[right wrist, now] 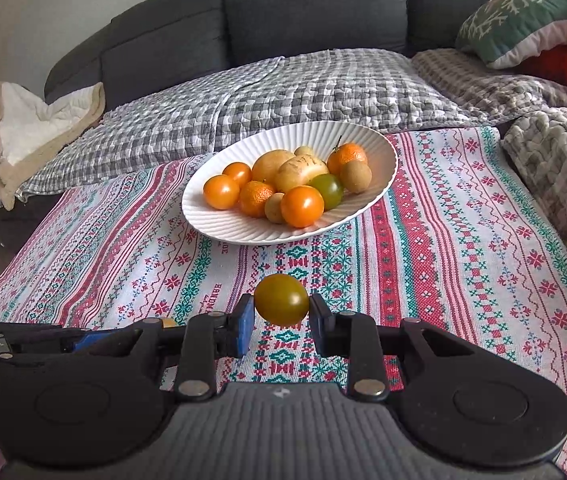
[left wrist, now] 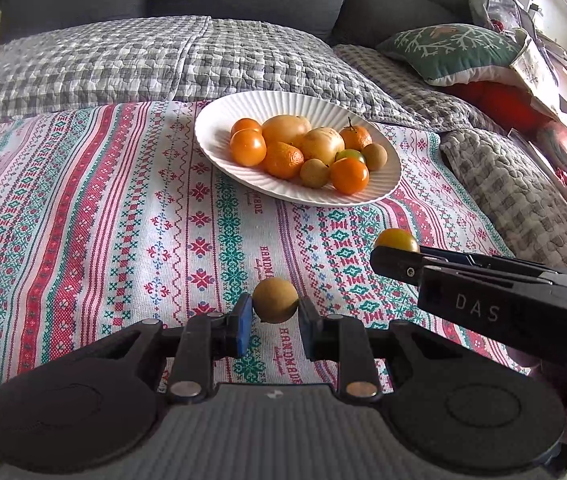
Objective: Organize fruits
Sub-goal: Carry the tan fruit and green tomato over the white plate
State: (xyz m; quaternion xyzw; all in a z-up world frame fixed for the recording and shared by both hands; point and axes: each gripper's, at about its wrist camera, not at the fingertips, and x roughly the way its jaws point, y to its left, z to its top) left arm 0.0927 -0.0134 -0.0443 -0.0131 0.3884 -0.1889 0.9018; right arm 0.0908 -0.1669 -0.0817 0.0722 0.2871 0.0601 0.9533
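Patterned tablecloth (right wrist: 443,240); white ribbed plate (right wrist: 211,220) near far edge, already heaped with fruit. Left hand-held gripper (left wrist: 274,314) grasping longan (left wrist: 275,300); right hand-held gripper (right wrist: 281,314) grasping greenish tomato (right wrist: 281,299). Both undelivered.

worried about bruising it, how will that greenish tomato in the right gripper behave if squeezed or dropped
The tomato looks smooth and glossy, so it may slip between the right gripper's narrow pads. It is probably soft, so a hard squeeze could split it. Being round, it would likely roll on the flat tablecloth.
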